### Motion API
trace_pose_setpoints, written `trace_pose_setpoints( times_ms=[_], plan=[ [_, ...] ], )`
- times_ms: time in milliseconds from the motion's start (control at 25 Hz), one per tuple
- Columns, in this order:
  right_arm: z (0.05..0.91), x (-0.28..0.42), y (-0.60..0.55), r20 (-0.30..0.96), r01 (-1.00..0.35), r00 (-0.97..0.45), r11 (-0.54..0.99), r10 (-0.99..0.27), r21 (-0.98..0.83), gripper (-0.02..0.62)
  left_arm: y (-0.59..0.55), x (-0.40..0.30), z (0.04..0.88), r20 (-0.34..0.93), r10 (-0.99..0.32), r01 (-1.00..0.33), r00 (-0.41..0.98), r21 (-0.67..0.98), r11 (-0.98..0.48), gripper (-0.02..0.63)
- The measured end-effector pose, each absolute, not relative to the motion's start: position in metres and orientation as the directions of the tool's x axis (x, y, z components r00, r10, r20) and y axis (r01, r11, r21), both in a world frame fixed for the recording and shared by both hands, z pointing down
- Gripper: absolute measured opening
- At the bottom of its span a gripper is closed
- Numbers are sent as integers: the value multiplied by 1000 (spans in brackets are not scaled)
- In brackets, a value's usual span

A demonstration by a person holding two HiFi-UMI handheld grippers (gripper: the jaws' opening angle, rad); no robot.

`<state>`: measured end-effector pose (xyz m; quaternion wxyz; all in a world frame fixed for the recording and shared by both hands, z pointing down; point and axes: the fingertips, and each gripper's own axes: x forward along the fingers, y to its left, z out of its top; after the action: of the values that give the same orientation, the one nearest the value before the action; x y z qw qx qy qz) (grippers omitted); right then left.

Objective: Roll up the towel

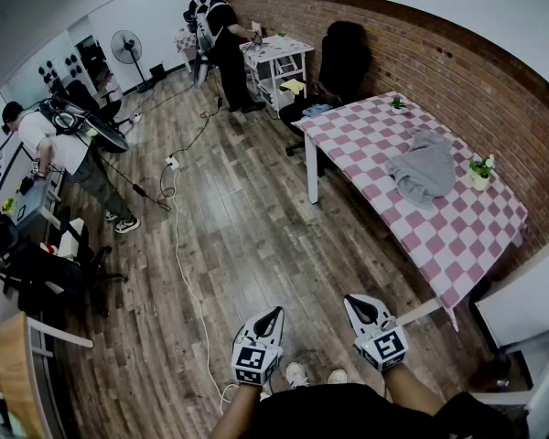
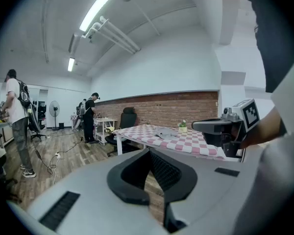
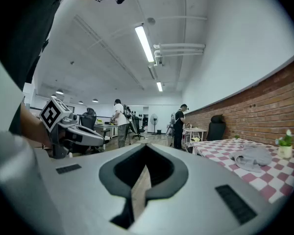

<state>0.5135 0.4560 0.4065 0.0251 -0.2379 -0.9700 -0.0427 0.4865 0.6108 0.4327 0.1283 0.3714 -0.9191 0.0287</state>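
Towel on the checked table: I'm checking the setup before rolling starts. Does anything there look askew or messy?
The grey towel lies crumpled in a heap on the checked table, not spread flat. The small potted plant near it stands upright, and nothing looks spilled.

Bare tabletop [image 1: 450, 241] around towel [image 1: 425, 168]; plant [image 1: 481, 169] near

The towel [image 1: 425, 174] is coloured grey. The tablecloth [image 1: 444, 238] is patterned in pink-and-white checks. The brick wall [image 1: 439, 62] at the far right is coloured red-brown, and the plank floor [image 1: 247, 254] dark brown.
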Motion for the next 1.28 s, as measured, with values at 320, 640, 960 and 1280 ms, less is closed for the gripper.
trace_pose_setpoints(
  times_ms=[320, 640, 960, 1280],
  plan=[
    [405, 519, 449, 81, 459, -888, 883, 452, 95, -2, 595, 493, 424, 241, -697, -711, -676, 35, 702, -6],
    [393, 519, 454, 45, 432, -902, 890, 430, 150, -2, 595, 486, 414, 204, -713, -724, -671, 26, 689, -6],
    [381, 507, 476, 15, 423, -904, 892, 426, 159, 175, 610, 472, 410, 185, -723, -734, -666, 12, 679, -5],
    [363, 479, 481, -67, 253, -962, 954, 266, 160, 464, 642, 436, 406, 134, -686, -690, -715, 21, 723, 492]
  ],
)
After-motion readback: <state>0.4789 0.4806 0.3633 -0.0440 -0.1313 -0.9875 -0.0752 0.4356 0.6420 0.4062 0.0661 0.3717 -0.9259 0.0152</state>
